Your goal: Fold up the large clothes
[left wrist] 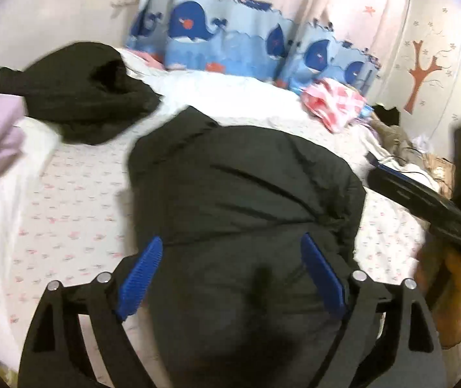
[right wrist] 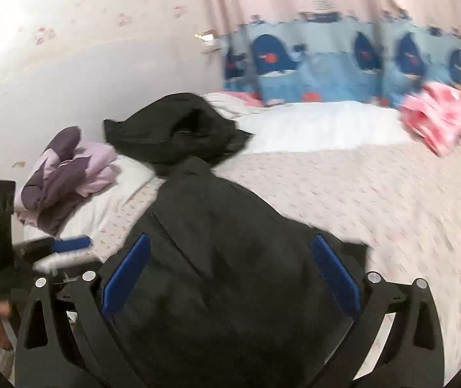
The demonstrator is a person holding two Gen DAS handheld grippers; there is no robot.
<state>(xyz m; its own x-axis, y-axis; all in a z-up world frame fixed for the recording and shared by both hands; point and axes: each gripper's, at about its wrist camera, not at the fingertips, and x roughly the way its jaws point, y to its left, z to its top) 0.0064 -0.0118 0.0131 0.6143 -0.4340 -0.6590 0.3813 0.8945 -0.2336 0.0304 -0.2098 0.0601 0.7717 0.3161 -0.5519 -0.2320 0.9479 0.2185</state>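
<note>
Both jaws gape over dark jacket (left wrist: 243,200) on bed (left wrist: 78,213).

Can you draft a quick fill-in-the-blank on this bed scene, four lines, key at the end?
1. The dark jacket lies on a ____.
2. Both the left gripper and the right gripper have jaws that are ____.
3. The curtain band is printed with blue ____.
4. The folded purple garment lies beside the ____ hooded garment.

Missing words: bed; open; whales; black

Matt dark quilted cloth jacket (left wrist: 243,194)
</note>
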